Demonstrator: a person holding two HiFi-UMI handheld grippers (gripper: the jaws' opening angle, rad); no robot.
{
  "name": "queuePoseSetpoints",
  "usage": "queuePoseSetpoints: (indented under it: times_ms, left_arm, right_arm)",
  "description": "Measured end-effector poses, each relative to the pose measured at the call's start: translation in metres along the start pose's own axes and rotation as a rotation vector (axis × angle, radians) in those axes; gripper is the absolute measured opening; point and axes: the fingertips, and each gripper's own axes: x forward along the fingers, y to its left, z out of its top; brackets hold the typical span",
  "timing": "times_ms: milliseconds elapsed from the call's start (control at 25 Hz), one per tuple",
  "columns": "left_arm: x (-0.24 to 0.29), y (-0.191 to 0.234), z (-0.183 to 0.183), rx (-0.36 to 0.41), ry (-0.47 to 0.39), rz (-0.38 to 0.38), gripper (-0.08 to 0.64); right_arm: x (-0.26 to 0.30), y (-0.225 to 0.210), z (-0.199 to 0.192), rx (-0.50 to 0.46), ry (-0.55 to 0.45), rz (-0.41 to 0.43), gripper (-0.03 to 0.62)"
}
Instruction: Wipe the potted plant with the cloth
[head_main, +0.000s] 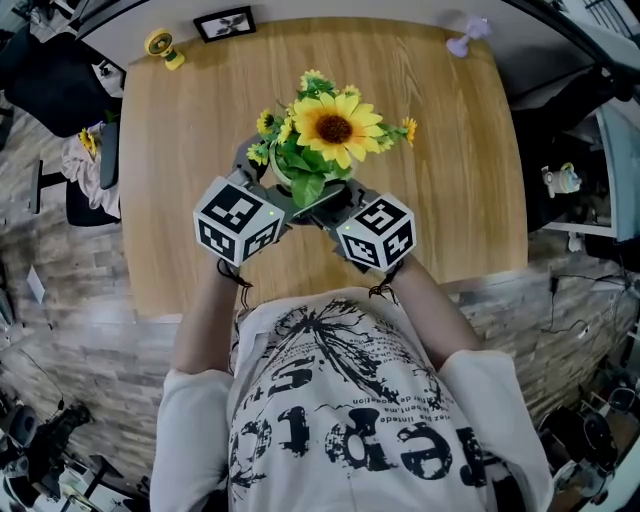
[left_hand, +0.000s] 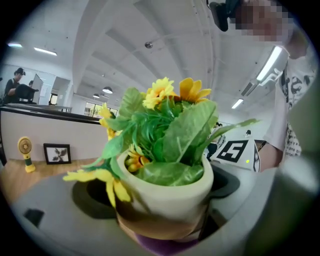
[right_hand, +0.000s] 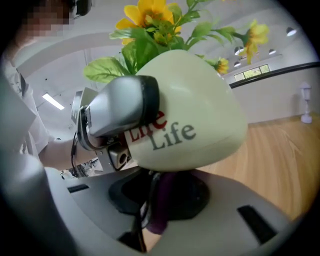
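Over the middle of the tabletop (head_main: 455, 180), a little toward its near edge, you hold the potted plant (head_main: 322, 140) between both tools. Your left gripper (left_hand: 162, 212) is clamped on the cream pot's sides. Your right gripper (right_hand: 162, 217) pinches the purple cloth (right_hand: 162, 197) narrow between its jaws, and the cloth touches the pot's underside; a yellow fan (head_main: 163, 47) and a picture frame (head_main: 224, 23) sit near the far left corner.
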Motion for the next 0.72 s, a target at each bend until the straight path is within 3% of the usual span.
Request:
queuePoseSetpoints:
  times_ms: [720]
  left_arm:
    - [-0.01,0.02,-0.022,-0.045,0.016,0.044,0.531]
  right_arm:
    - [-0.019,-0.013,-0.018,0.076,0.005,-0.006,0.074]
